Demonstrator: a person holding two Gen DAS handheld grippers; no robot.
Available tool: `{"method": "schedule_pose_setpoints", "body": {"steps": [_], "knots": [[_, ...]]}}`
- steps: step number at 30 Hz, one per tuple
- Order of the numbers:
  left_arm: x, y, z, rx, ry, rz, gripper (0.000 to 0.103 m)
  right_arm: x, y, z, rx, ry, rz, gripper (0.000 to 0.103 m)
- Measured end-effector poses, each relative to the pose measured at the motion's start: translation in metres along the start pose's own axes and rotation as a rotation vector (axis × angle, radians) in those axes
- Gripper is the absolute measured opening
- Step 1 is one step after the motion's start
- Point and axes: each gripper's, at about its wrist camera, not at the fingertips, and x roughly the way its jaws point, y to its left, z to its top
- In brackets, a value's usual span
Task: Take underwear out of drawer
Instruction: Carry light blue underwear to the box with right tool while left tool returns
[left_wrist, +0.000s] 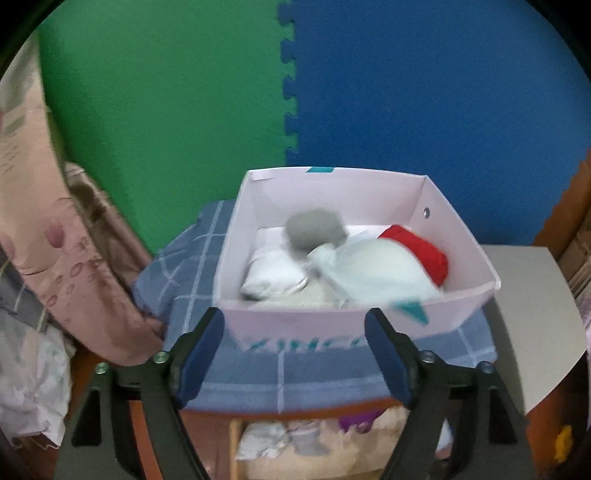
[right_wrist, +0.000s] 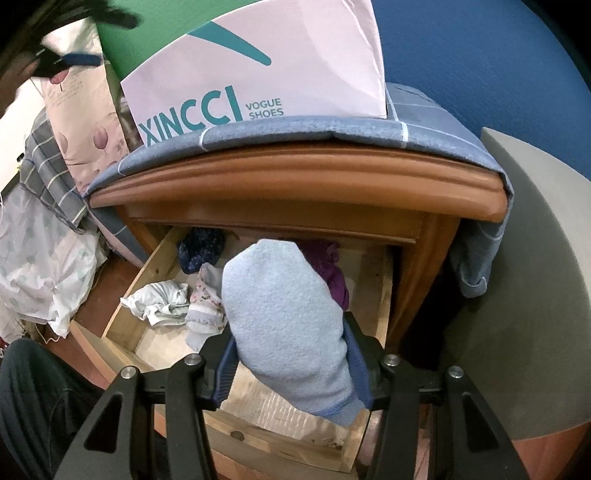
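Note:
My right gripper (right_wrist: 291, 354) is shut on a light blue piece of underwear (right_wrist: 284, 317) and holds it above the open wooden drawer (right_wrist: 122, 314). White (right_wrist: 159, 301), floral (right_wrist: 207, 306), dark blue (right_wrist: 201, 249) and purple (right_wrist: 332, 273) garments lie in the drawer. My left gripper (left_wrist: 295, 332) is open and empty, just in front of the white shoe box (left_wrist: 332, 325) on the nightstand. The box holds grey (left_wrist: 314, 230), white (left_wrist: 273, 273), pale (left_wrist: 376, 273) and red (left_wrist: 424, 251) garments.
The box (right_wrist: 258, 74) stands on a blue checked cloth (right_wrist: 332, 129) over the wooden nightstand (right_wrist: 295, 181). A grey surface (right_wrist: 535, 295) lies to the right. Bedding and pillows (left_wrist: 55, 240) are piled at the left. Green and blue foam mats (left_wrist: 288, 92) cover the wall behind.

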Motion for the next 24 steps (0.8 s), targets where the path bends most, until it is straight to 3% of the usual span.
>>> {"method": "schedule_pose_setpoints", "body": {"steps": [4, 13, 18, 24], "knots": [[-0.018, 0.012, -0.046, 0.018, -0.041, 0.06, 0.087, -0.003, 0.004, 0.002, -0.015, -0.002, 0.002, 0.052], [0.01, 0.034, -0.146, 0.0, 0.058, 0.151, 0.087, -0.03, 0.008, 0.021, -0.005, 0.005, -0.002, 0.052], [0.028, 0.035, -0.183, -0.026, 0.104, 0.167, 0.087, -0.065, 0.013, 0.05, -0.035, -0.036, -0.01, 0.052], [0.031, 0.043, -0.206, -0.076, 0.11, 0.166, 0.087, -0.113, 0.022, 0.112, -0.088, -0.103, -0.045, 0.052]]}}
